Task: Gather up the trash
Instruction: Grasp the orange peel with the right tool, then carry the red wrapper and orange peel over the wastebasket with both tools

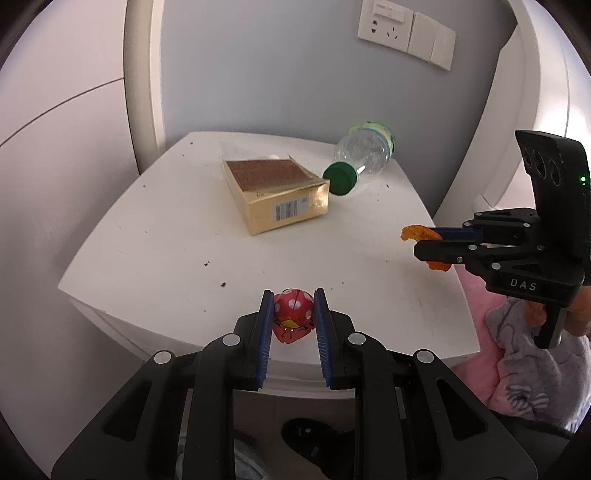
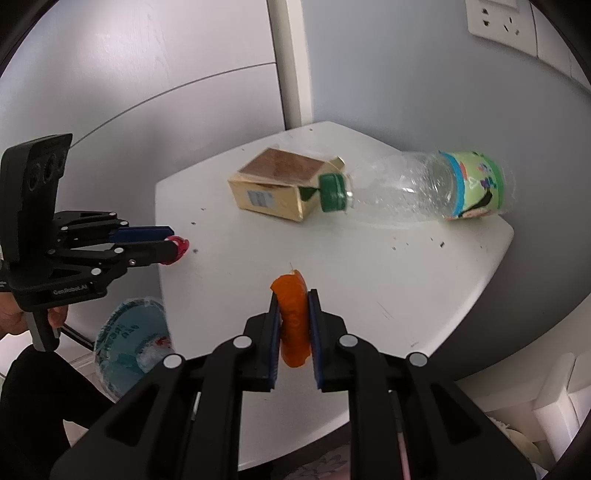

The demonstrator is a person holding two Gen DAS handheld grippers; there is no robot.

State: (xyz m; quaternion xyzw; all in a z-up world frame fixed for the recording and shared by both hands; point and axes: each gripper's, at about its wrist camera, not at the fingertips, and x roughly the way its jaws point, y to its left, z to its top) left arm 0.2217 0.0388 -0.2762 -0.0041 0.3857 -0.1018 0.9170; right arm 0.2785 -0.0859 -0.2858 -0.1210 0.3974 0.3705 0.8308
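Left wrist view: at the bottom centre of the frame, the left tongs (image 1: pixel 293 308) are nearly closed, their blue pads pinching a red wrapper with white dots (image 1: pixel 293 314) just above the near edge of a white table (image 1: pixel 166 251). At the right edge of the frame, the right tongs (image 1: pixel 415 242) are clamped on a piece of orange peel (image 1: pixel 410 232), held above the table's right side.

In the centre of the frame a gold box (image 1: pixel 273 192) with a brown top and a barcode lies on the table. Just to its right is a clear plastic bottle (image 1: pixel 365 155), lying on its side, its green cap (image 1: pixel 340 179) close to the box. Dark crumbs (image 1: pixel 223 284) dot the tabletop. A white wall socket (image 1: pixel 386 26) sits in the upper right of the frame.

Right wrist view: a round teal-lidded container (image 2: pixel 125 343) shows at the lower left, below the table.
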